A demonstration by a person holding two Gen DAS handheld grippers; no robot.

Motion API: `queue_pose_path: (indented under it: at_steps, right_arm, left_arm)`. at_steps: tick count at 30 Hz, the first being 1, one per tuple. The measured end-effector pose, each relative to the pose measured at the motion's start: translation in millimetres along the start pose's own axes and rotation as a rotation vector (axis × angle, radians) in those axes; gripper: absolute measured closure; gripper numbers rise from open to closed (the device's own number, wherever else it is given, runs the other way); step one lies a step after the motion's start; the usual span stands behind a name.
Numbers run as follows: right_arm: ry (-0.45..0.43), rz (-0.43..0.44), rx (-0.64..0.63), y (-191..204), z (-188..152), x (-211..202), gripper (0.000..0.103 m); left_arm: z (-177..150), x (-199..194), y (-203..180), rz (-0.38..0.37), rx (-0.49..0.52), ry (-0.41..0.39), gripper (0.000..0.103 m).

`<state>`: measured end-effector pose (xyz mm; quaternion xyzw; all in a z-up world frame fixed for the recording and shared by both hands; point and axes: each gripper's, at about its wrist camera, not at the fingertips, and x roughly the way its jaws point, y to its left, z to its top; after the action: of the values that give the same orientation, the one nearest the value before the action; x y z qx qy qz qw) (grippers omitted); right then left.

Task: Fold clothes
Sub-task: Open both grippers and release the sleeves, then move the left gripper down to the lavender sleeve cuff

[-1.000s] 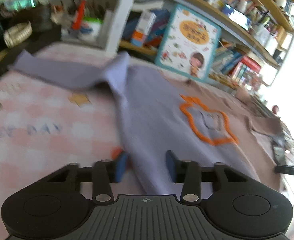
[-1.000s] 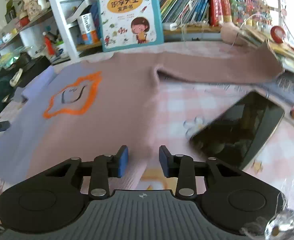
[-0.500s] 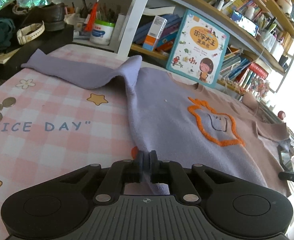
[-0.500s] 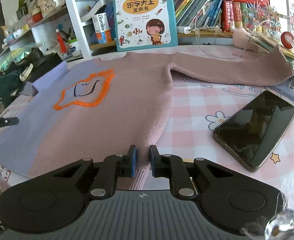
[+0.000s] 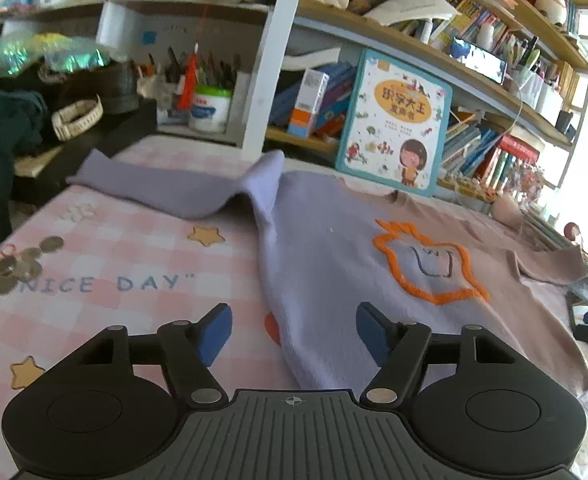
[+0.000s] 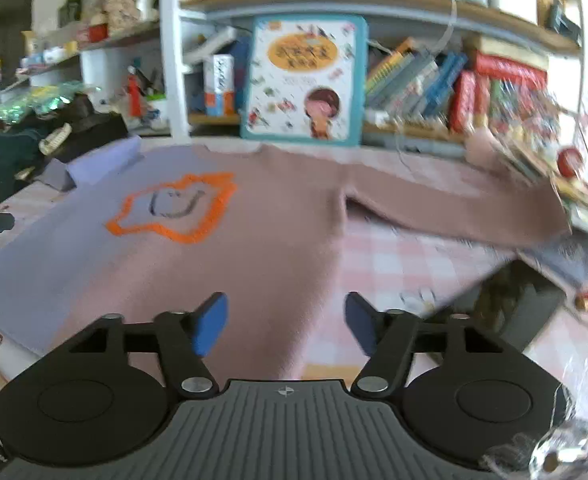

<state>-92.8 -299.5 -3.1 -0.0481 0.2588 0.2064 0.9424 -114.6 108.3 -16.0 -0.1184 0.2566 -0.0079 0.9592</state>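
Left wrist view had the sweater [image 5: 334,280] spread flat on the checked worktop [image 5: 114,248], sleeves still out, nothing folded. Left hand-held gripper [image 5: 292,336] gaped wide over the hem corner, right hand-held gripper [image 6: 286,326] wide too, both empty. Looked like the grab stage; next they'd need to pinch the hem.

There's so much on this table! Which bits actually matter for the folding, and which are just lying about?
For the job:
sweater
left gripper, open
right gripper, open

Lying about:
coins
picture book
phone
tablecloth
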Motion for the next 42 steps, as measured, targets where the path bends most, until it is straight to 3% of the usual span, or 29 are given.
queue_pose_path:
  at_steps: [2, 13, 21, 28, 38, 42]
  right_arm:
    - [-0.027, 0.022, -0.027, 6.0, 4.5, 3.8, 0.025]
    - [-0.129, 0.166, -0.164, 30.0, 29.6, 38.8, 0.013]
    - [-0.167, 0.237, -0.187, 27.9, 36.0, 62.9, 0.008]
    - [-0.143, 0.280, -0.202, 28.4, 33.3, 74.7, 0.007]
    - [-0.083, 0.283, -0.266, 39.6, 30.8, 82.7, 0.003]
    - [-0.046, 0.292, -0.322, 49.3, 28.6, 87.5, 0.003]
  left_arm:
    - [0.6, -1.7, -0.1, 0.009, -0.006, -0.009, 0.024]
    - [11.0, -11.1, 3.9, 0.117, -0.022, -0.078, 0.017]
    - [27.9, 2.6, -5.0, 0.188, 0.098, -0.098, 0.013]
    - [53.9, 29.1, 7.6, 0.266, 0.150, -0.107, 0.012]
    - [88.3, 75.3, 81.4, 0.367, -0.017, -0.063, 0.014]
    - [103.3, 94.8, 117.3, 0.344, -0.179, -0.027, 0.028]
